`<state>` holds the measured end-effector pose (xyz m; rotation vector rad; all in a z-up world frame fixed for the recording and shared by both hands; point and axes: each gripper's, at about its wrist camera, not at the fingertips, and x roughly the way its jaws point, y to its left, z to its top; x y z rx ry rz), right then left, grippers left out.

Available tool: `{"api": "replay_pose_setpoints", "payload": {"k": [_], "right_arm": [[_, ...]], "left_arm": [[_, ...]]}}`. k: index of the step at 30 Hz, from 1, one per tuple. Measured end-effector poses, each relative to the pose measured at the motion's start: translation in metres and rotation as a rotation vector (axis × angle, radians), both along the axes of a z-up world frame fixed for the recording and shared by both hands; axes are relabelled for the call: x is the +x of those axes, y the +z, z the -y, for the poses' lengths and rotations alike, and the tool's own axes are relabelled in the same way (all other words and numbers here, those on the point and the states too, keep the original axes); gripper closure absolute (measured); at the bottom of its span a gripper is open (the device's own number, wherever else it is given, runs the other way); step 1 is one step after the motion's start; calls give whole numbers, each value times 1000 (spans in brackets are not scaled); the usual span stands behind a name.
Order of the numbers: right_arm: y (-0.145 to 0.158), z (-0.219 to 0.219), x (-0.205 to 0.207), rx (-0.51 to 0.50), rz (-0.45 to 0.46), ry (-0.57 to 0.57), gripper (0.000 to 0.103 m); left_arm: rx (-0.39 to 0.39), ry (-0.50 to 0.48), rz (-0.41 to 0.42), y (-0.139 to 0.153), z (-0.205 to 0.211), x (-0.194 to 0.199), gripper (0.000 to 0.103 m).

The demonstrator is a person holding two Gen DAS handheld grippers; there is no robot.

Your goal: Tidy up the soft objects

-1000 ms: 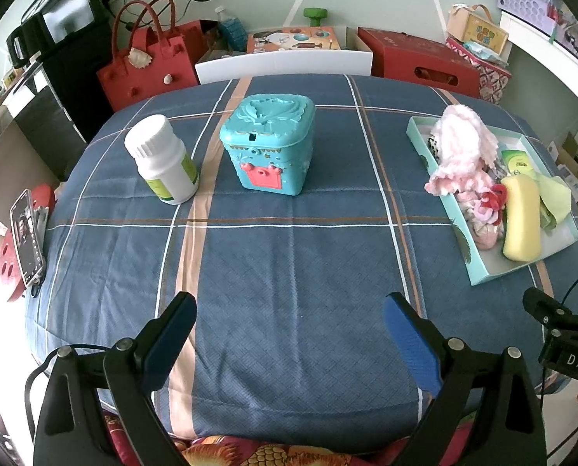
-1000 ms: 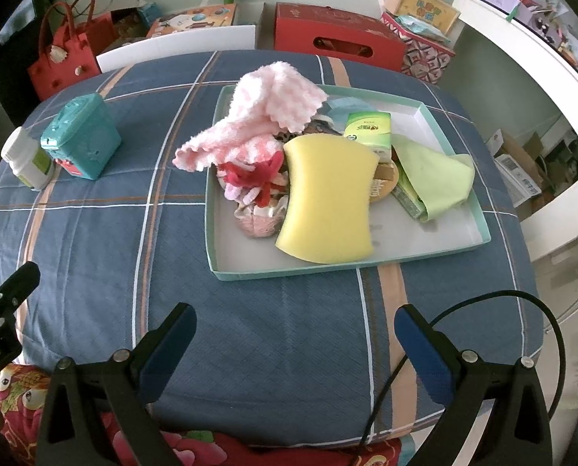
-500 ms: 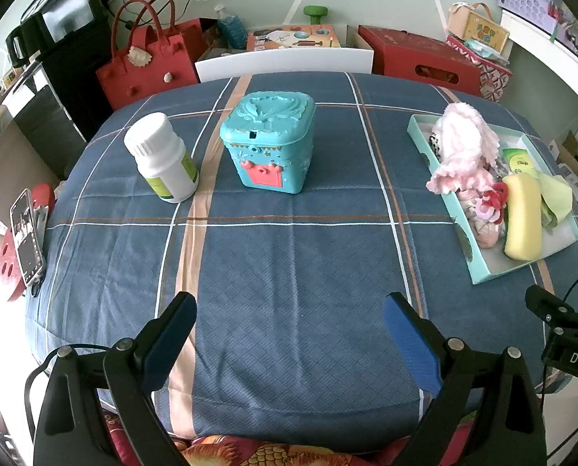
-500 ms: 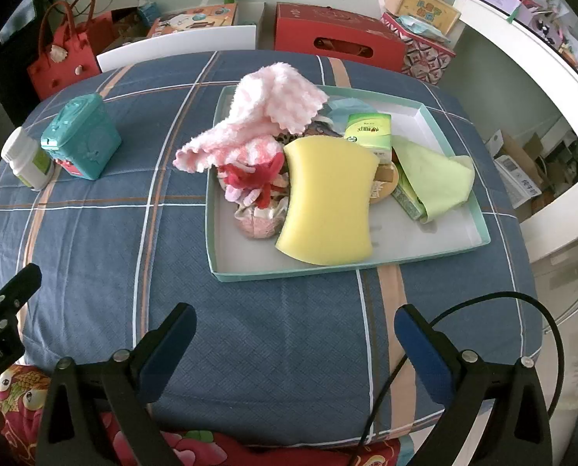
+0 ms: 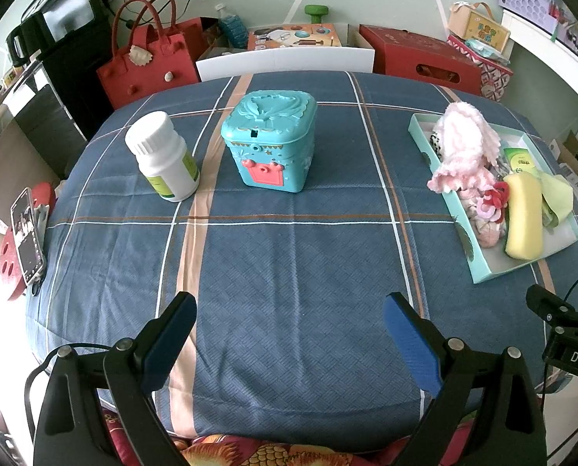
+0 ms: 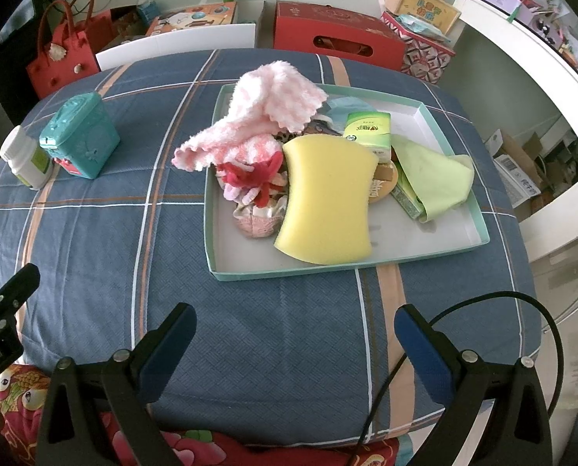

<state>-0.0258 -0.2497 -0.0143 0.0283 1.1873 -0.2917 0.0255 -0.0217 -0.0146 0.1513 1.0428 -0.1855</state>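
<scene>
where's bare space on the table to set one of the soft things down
Bare cloth lies between the teal box and the tray, and along the near edge ahead of both grippers. The tray is crowded except its near-right corner past the yellow sponge.

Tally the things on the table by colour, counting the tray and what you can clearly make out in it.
Pink: 1, towel
Yellow: 1, sponge
Green: 2, cloth and tissue pack
Teal: 2, tray and box
White: 1, bottle
Total: 7. Small pink and red items under the towel are too tangled to count.
</scene>
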Motion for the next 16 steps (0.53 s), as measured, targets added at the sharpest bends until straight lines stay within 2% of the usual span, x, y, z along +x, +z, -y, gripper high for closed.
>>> {"api": "replay_pose_setpoints", "payload": {"k": [16], "right_arm": [[-3, 1, -1, 1, -4, 3, 0]], "left_arm": [[-13, 4, 2, 2, -2, -1, 6]]}}
